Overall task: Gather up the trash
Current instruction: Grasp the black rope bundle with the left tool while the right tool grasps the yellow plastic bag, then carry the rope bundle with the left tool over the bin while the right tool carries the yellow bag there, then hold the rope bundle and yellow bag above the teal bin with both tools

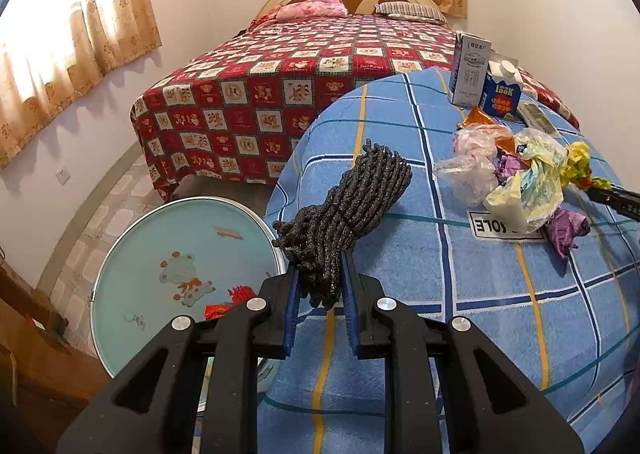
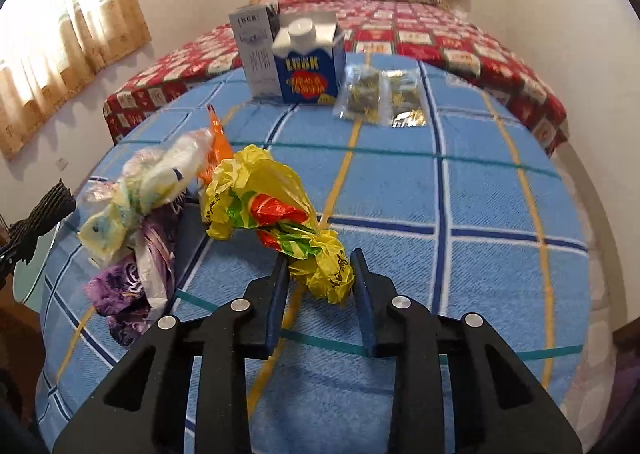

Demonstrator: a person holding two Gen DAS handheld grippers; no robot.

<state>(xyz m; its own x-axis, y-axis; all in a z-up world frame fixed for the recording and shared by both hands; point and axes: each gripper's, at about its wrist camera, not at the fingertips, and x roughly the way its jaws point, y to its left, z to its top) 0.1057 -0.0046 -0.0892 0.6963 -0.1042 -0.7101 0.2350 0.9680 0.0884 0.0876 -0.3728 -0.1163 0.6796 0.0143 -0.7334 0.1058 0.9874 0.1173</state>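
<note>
Count on the blue checked blanket [image 2: 480, 194]: two cartons standing upright side by side at the far edge, a grey-white one [image 2: 256, 50] and a blue one marked "LOOK" [image 2: 310, 62], touching or nearly so. One clear packet with dark contents [image 2: 380, 98] lies flat just right of the blue carton. One orange wrapper [image 2: 218, 134] sits near the loose pile. The pile of crumpled bags [image 2: 136, 214] holds at least three pieces: clear/white, pale yellow, purple. Exact count can't be told, they overlap. One white label with black letters [image 1: 504, 224] lies partly under that pile.

One dark rope bundle [image 1: 348, 206], one yellow plastic bag with red and green print [image 2: 272, 218]. One round light-blue basin [image 1: 180, 274] on the floor beside the blanket, a red scrap or two inside it.

Left gripper [image 1: 318, 294]: pitched downward, jaws clamped on the near end of the rope bundle; the rest of the bundle sticks out ahead over the blanket's left edge, basin below and left of it.

Right gripper [image 2: 320, 286]: also pitched downward, over the blanket's near middle. Jaws narrow, with the near end of the yellow bag squeezed between the blue pads [image 2: 278, 302]; both pads touch the plastic. The bag's far end trails toward the pile, close to it.

Background: one bed with a red patterned cover [image 1: 280, 86], two pillows.
</note>
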